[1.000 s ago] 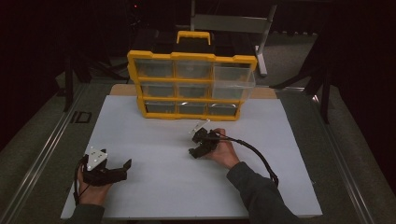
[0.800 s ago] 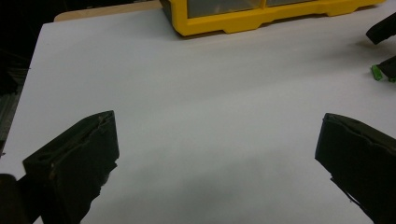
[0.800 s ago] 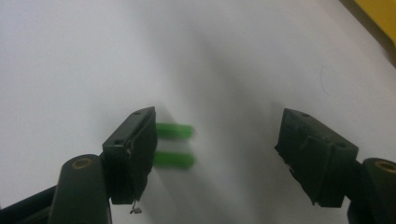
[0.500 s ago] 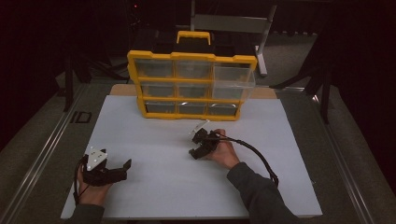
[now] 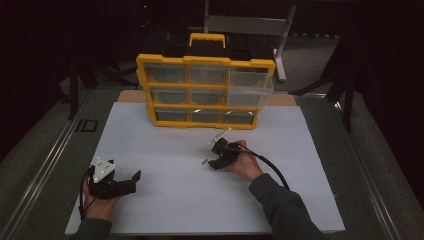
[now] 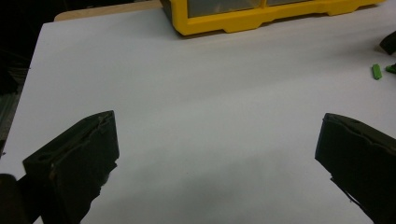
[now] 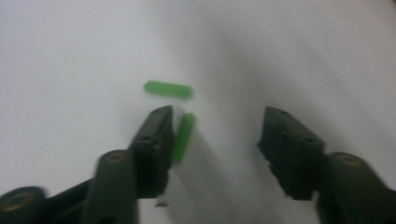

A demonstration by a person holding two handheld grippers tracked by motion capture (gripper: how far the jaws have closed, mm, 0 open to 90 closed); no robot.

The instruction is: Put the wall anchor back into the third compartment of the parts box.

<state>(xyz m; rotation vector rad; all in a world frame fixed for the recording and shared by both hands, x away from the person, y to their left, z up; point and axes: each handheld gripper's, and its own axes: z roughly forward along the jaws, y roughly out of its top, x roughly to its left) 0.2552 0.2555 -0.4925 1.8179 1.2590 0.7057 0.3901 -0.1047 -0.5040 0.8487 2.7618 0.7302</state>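
Two small green rods lie on the white mat (image 5: 165, 150). In the right gripper view one green rod (image 7: 183, 135) lies between the jaws, right beside the left jaw, and the other green rod (image 7: 168, 89) lies crosswise just beyond the tips. My right gripper (image 7: 218, 114) (image 5: 214, 161) points down at them; its jaws have just been closing, stand about half apart and do not pinch the rod. My left gripper (image 5: 134, 182) (image 6: 219, 120) rests at the mat's front left, wide open, with nothing between its jaws. The rods (image 6: 376, 71) lie far off to its right.
A yellow drawer organizer (image 5: 205, 92) with clear drawers stands at the back of the mat; its top right drawer (image 5: 250, 85) is pulled out. Its yellow base (image 6: 261, 18) appears in the left gripper view. A black cable (image 5: 272, 170) trails from the right gripper.
The right gripper's jaws have narrowed around the green rod and the hand has shifted only slightly. The left gripper has stayed where it was.
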